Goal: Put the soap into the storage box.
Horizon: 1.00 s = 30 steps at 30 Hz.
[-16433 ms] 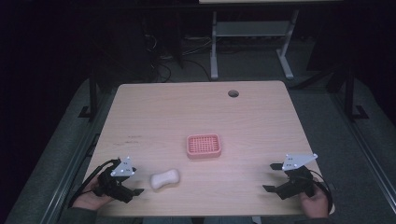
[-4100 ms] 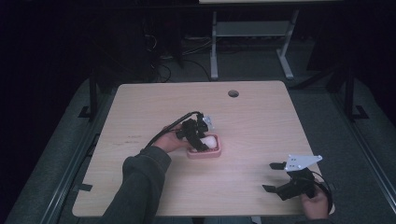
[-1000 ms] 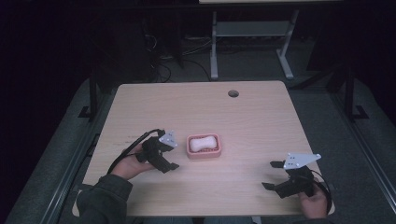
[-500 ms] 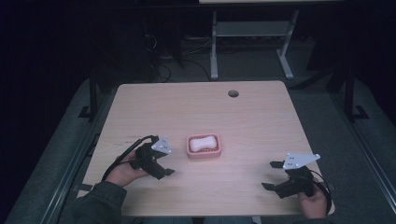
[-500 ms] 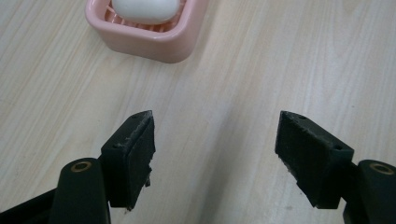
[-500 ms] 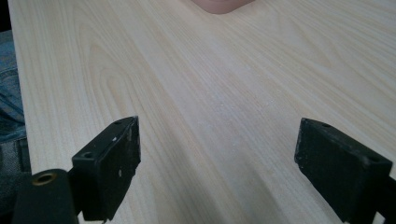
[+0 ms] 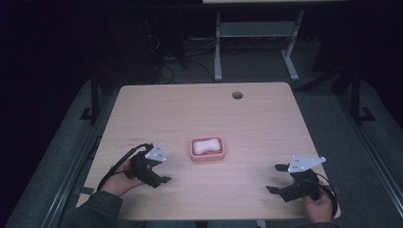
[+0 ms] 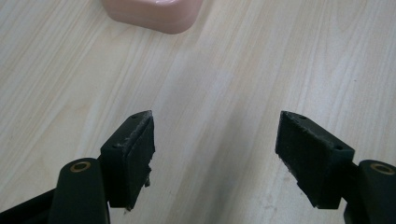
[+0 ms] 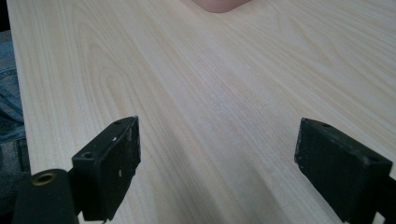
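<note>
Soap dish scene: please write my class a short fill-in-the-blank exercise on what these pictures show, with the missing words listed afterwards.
1. The white soap lies inside the ____ dish.
2. The left tongs, with nothing between their jaws, are ____.
3. The dish sits between the left tongs and the ____ tongs.
4. Near the table's far edge there is a round ____.

Missing words: pink; open; right; hole
</note>
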Available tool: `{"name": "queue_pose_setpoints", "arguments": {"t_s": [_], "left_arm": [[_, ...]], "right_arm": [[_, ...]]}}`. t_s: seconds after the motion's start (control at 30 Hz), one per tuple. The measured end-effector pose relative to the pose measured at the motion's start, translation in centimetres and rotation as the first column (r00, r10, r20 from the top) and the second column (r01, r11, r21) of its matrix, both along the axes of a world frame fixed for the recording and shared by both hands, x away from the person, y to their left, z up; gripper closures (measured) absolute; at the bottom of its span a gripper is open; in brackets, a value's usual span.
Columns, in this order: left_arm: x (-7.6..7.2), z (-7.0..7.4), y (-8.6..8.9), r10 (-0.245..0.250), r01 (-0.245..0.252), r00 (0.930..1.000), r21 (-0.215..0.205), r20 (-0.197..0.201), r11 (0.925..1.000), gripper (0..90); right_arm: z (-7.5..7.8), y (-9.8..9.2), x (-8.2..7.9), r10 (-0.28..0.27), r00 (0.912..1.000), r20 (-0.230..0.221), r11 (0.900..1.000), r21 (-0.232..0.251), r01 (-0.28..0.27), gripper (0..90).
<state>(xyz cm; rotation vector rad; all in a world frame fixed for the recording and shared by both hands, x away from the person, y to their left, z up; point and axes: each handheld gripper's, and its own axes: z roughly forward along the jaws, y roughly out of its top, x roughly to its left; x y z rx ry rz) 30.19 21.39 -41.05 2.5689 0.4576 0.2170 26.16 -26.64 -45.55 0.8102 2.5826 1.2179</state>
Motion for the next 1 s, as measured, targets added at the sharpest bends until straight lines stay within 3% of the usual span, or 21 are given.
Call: {"name": "queue_pose_setpoints", "arguments": {"t_s": [0.5,0.77,1.0], "left_arm": [[-1.3,-0.9,1.6,0.039,-0.039,0.9992,-0.008,0.004,0.9992,27.6],[-2.2,-1.1,2.8,0.072,-0.071,0.9972,-0.043,0.018,0.9965,26.9],[-3.0,-2.1,4.1,0.107,-0.106,0.9943,-0.022,0.008,0.9941,26.2]], "right_arm": [[-0.1,-0.1,0.0,-0.001,1.0000,-0.004,1.000,0.001,0.001,14.1],[-0.1,-0.1,-0.1,0.000,1.0000,-0.005,1.000,-0.001,0.000,14.1],[0.0,-0.4,-0.3,-0.005,1.0000,-0.003,1.000,0.002,0.005,14.0]]}}
